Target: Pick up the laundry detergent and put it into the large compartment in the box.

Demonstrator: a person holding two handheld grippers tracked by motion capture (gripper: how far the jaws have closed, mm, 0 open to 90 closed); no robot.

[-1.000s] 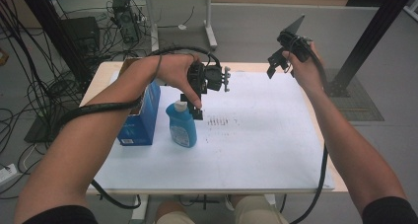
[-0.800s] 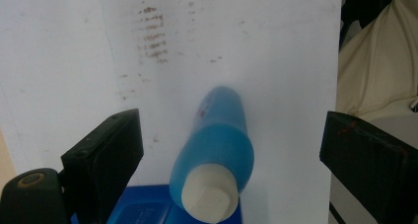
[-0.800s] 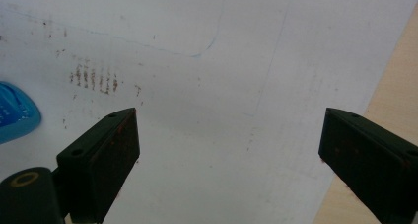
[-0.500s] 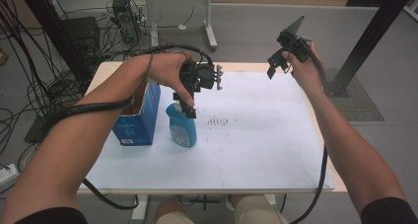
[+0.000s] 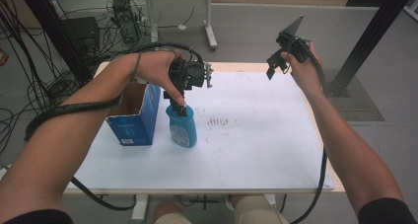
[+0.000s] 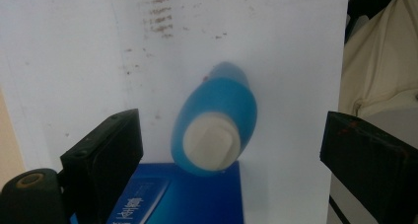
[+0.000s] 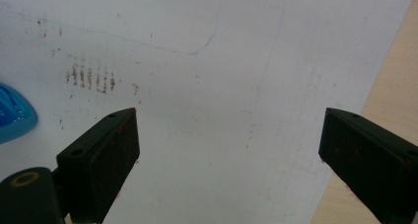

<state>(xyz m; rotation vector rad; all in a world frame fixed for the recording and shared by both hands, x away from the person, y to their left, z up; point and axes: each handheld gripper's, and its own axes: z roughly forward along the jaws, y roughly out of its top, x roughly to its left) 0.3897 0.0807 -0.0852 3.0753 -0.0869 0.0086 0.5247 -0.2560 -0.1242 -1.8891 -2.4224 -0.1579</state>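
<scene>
Two hand-held grippers spread wide over my tabletop (image 5: 256, 150).
Left hand-held gripper (image 5: 178, 101) hovers above the blue bottle (image 5: 182, 128), beside the blue box (image 5: 135, 116); right hand-held gripper (image 5: 274, 68) far right.

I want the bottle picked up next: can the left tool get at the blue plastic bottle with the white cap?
Probably yes. The left tool hangs open right above the blue plastic bottle, its white cap between the jaws, nothing between.
</scene>
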